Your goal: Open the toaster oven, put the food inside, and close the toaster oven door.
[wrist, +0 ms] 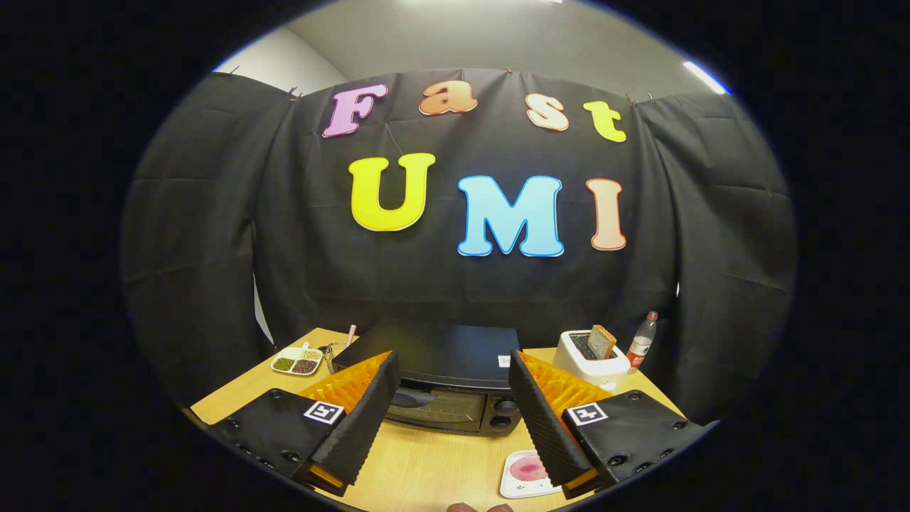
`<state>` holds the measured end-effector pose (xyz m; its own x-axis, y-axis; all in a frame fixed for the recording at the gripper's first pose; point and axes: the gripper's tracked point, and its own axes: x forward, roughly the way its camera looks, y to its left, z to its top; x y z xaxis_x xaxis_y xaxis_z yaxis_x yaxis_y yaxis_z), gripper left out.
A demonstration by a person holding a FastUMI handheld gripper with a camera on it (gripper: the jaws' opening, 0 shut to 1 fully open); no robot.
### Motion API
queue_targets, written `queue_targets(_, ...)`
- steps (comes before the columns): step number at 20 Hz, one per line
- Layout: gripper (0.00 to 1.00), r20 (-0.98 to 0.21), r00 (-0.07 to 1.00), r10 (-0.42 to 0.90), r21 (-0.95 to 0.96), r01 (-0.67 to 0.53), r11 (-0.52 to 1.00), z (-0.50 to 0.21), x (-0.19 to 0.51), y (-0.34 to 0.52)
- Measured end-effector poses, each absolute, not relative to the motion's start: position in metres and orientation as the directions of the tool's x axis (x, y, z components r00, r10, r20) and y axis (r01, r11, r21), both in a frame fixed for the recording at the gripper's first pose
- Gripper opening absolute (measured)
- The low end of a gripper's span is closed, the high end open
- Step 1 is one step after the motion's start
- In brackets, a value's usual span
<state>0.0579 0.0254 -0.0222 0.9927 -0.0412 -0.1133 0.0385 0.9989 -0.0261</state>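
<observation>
A black toaster oven (444, 377) stands on the wooden table (434, 462), beyond my fingers, its glass door shut and its handle across the top of the door. Two knobs sit at the door's right side. My gripper (451, 380) hovers above the table, open wide, with nothing between its ribbed black fingers (366, 419). A small white plate (525, 475) holding a pink round piece of food lies on the table just inside my right finger, partly hidden by it.
A white slot toaster (589, 359) with a slice of bread stands right of the oven, a plastic bottle (641, 343) behind it. A white divided dish (296, 361) of grains lies to the oven's left, with a striped stick beside it. Fingertips of a hand (478, 508) show below.
</observation>
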Motion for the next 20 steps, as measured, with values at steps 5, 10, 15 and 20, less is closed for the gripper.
queue_targets(5,0.98,-0.184,0.98,-0.073,-0.023,0.07,0.997,-0.055,0.104,0.041)
queue_targets(10,0.98,-0.243,0.963,-0.111,-0.02,0.11,0.994,-0.088,0.144,0.049)
queue_targets(15,0.98,-0.306,0.945,-0.112,-0.033,0.107,0.994,-0.12,0.171,0.063)
queue_targets(20,0.98,-0.354,0.93,-0.103,-0.03,0.099,0.995,-0.141,0.186,0.074)
